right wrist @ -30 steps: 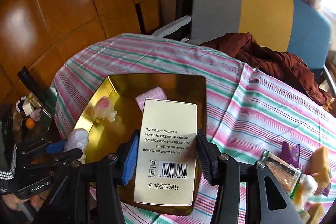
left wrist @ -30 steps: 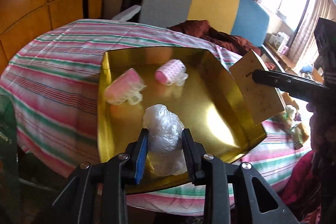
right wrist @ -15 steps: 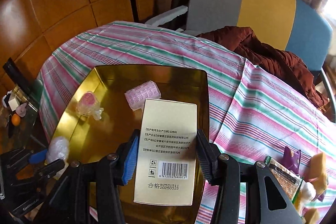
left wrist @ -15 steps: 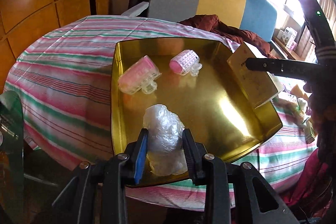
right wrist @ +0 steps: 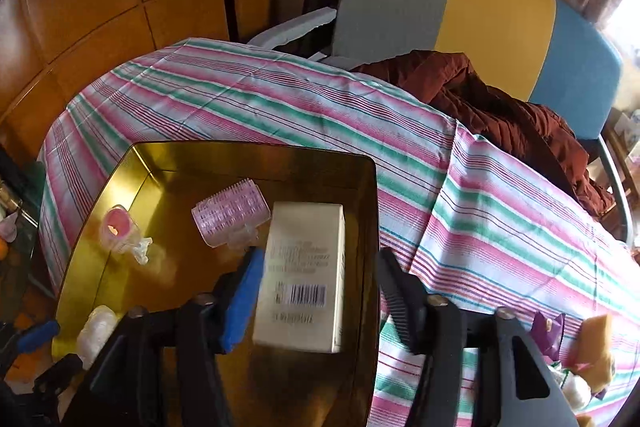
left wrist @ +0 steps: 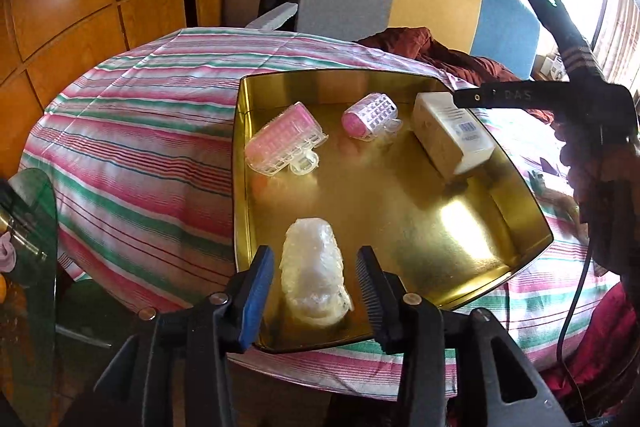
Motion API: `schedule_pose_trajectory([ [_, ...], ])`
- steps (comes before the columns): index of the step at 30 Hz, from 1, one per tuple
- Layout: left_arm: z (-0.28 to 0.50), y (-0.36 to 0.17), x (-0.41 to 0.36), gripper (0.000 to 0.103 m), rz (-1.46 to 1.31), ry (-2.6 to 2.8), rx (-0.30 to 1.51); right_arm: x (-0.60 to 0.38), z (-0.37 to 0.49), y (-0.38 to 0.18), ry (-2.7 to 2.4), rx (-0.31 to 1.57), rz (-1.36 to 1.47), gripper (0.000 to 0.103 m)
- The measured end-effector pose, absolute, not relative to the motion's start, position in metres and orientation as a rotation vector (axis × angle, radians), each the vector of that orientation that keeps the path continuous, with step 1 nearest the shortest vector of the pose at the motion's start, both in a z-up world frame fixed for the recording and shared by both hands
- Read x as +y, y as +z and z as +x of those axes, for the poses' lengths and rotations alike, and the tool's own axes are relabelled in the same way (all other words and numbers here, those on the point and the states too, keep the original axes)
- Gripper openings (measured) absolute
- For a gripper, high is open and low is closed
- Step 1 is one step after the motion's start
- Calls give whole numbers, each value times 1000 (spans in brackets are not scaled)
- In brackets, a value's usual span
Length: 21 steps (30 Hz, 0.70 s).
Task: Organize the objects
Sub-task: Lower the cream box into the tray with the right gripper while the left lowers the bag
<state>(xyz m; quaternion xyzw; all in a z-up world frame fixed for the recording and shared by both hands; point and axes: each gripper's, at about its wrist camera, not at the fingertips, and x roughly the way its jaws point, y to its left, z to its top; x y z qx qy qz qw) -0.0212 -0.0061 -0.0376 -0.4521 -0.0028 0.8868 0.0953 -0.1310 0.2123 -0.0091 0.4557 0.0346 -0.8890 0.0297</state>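
A gold tray (left wrist: pixel 400 211) sits on the striped tablecloth. A clear crumpled plastic bundle (left wrist: pixel 314 267) lies at its near edge, between the fingers of my left gripper (left wrist: pixel 314 255), which is open and clear of it. Two pink hair rollers (left wrist: pixel 284 139) (left wrist: pixel 370 115) lie further back. A cream box with a barcode (right wrist: pixel 304 267) lies in the tray (right wrist: pixel 160 187) by its right wall, between the spread fingers of my right gripper (right wrist: pixel 320 255), which is open. From the right wrist view the rollers (right wrist: pixel 230 213) (right wrist: pixel 118 229) and the bundle (right wrist: pixel 96 331) show to the left.
A grey, yellow and blue chair (right wrist: pixel 460 7) stands behind the table with a dark red garment (right wrist: pixel 500 107) on it. Small snack packs (right wrist: pixel 592 347) lie on the cloth right of the tray. A glass side table (left wrist: pixel 28 247) stands at the left. Wooden panels line the wall.
Both grippers have opened. The left let go of the plastic bundle at the tray's near edge. The right came down and let go of the box in the tray.
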Motion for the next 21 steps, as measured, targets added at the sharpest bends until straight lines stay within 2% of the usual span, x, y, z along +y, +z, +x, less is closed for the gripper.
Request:
schedule_pose_trajectory([
  [7, -18, -32, -11, 44, -1326, 2668, -32, 216, -103, -13, -2749, 57, 1399, 72],
  [21, -15, -4, -2, 46, -1226, 2708, -39, 212, -40, -2, -2818, 38, 1277, 101],
])
